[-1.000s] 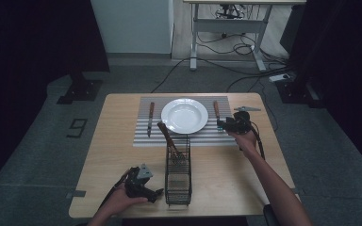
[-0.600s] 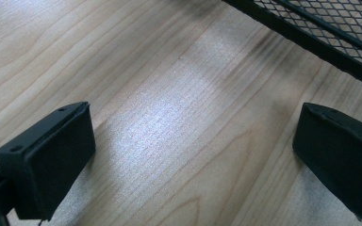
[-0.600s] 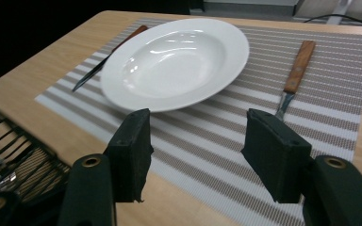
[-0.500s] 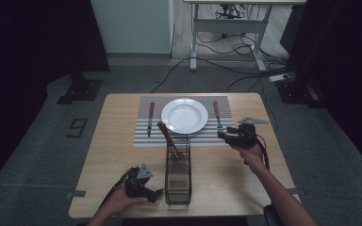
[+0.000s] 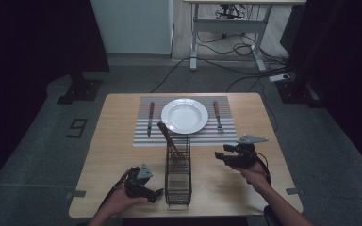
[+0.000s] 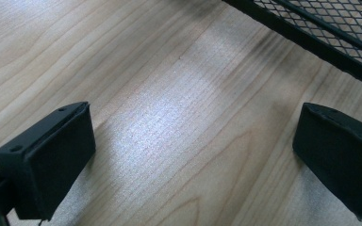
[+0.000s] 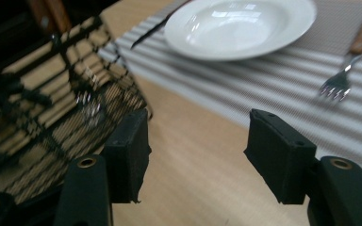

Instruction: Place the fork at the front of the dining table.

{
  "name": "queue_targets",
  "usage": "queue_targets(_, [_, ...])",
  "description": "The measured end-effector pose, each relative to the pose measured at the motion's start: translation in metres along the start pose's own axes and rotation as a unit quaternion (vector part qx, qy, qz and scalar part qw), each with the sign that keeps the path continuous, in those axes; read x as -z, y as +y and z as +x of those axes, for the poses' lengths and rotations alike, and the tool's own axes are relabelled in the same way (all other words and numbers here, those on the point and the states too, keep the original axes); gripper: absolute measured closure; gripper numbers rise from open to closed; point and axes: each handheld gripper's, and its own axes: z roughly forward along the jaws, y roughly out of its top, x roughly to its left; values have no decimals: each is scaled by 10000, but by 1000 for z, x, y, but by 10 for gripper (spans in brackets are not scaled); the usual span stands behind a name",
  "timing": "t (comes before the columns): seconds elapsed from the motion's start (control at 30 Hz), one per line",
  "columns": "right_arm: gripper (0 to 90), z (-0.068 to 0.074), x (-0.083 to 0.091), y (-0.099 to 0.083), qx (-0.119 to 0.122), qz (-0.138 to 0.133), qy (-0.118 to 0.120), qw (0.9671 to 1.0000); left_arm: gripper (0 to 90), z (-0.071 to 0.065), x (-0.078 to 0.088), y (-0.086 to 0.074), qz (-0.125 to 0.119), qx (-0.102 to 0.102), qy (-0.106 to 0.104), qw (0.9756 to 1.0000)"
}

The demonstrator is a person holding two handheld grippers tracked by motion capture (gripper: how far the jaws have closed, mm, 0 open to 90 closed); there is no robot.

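A white plate (image 5: pixel 185 115) (image 7: pixel 240 26) sits on a striped placemat (image 5: pixel 141 136), with a knife (image 5: pixel 150 117) on its left and a wooden-handled fork (image 5: pixel 217 114) (image 7: pixel 344 70) on its right. In front of the mat stands a black mesh basket (image 5: pixel 178 174) (image 7: pixel 42 117) with a wooden-handled utensil (image 5: pixel 166 134) leaning in it. My right gripper (image 5: pixel 218 157) (image 7: pixel 200 150) hovers just right of the basket, pointing at it. It is open, its jaws have just been opening a little, and nothing is between them. My left gripper (image 5: pixel 156 194) (image 6: pixel 193 141) rests open on bare wood beside the basket's near left corner.
The wooden table (image 5: pixel 113 141) has free room on both sides of the basket. The basket's mesh wall (image 6: pixel 339 28) lies close ahead of the left jaws. Beyond the table are a desk frame (image 5: pixel 226 33) and cables on the floor.
My right gripper has drawn back from beside the fork toward the near edge and turned to face the basket. The left gripper has stayed put.
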Motion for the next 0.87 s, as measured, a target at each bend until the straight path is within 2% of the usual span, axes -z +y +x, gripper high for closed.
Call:
queue_targets(0.03, [394,0,0,0,0,0,0,10000,0,0,0,0,-1,0,0,10000])
queue_targets(0.13, [392,8,-10,-8,88,247,81,9996,0,0,0,0,1,1,5,10000])
queue_targets(0.33, [391,11,-19,-12,131,443,108,9989,0,0,0,0,-1,5,4,10000])
queue_targets(0.57, [389,11,-24,-14,78,448,57,9990,0,0,0,0,0,5,8,10000])
queue_targets(0.87, [378,13,-28,-14,200,495,34,9986,0,0,0,0,0,8,12,10000])
